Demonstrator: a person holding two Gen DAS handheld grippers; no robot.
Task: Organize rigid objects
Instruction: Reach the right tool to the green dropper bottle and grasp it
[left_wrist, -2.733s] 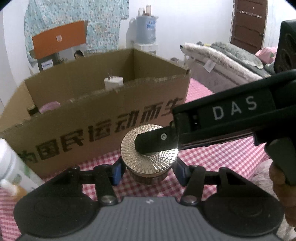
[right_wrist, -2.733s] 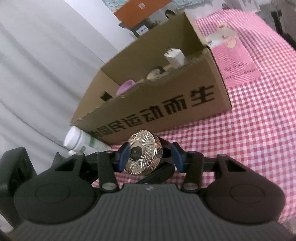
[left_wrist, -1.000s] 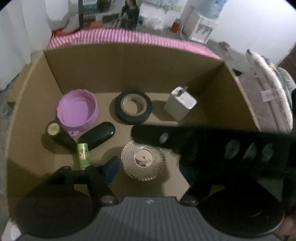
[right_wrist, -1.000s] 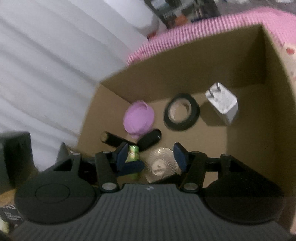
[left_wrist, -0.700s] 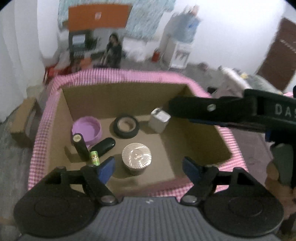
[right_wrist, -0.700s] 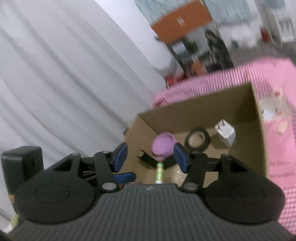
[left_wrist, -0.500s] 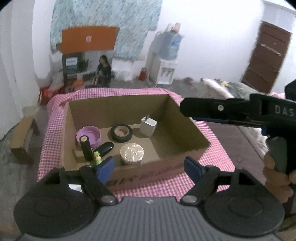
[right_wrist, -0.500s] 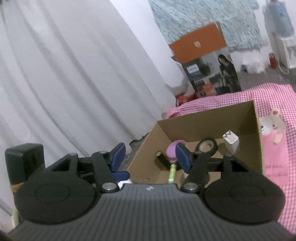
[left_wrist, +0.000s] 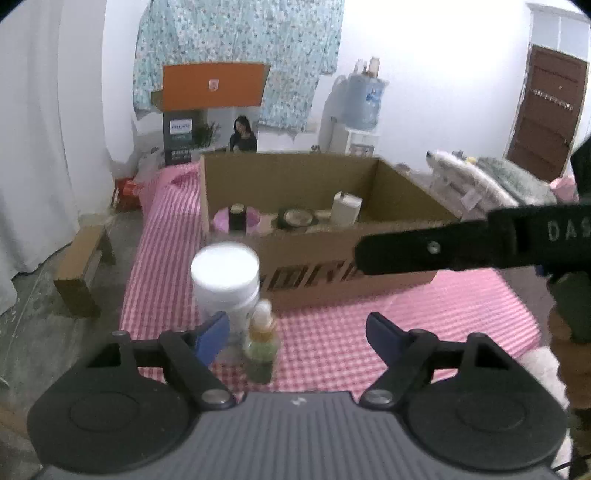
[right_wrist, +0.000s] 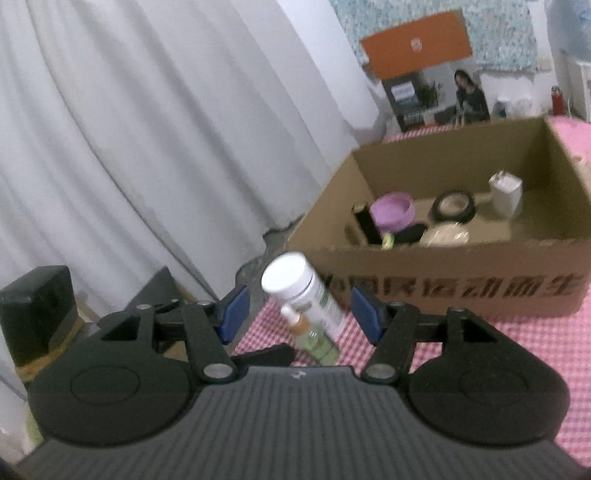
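While both claws gape, left claw, right claw, white-capped bottle upright, dropper bottle beside.

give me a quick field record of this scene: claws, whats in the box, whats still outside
left claw: open, empty, over the checked cloth
right claw: open, empty, pointed at the white jar
box: cardboard, open top, on the cloth
in box: purple bowl, tape roll, charger, gold lid jar, black tube, a dark case and a small green item
outside box: white jar, dropper bottle, both upright in front of the box
left to do: jar and bottle not yet boxed
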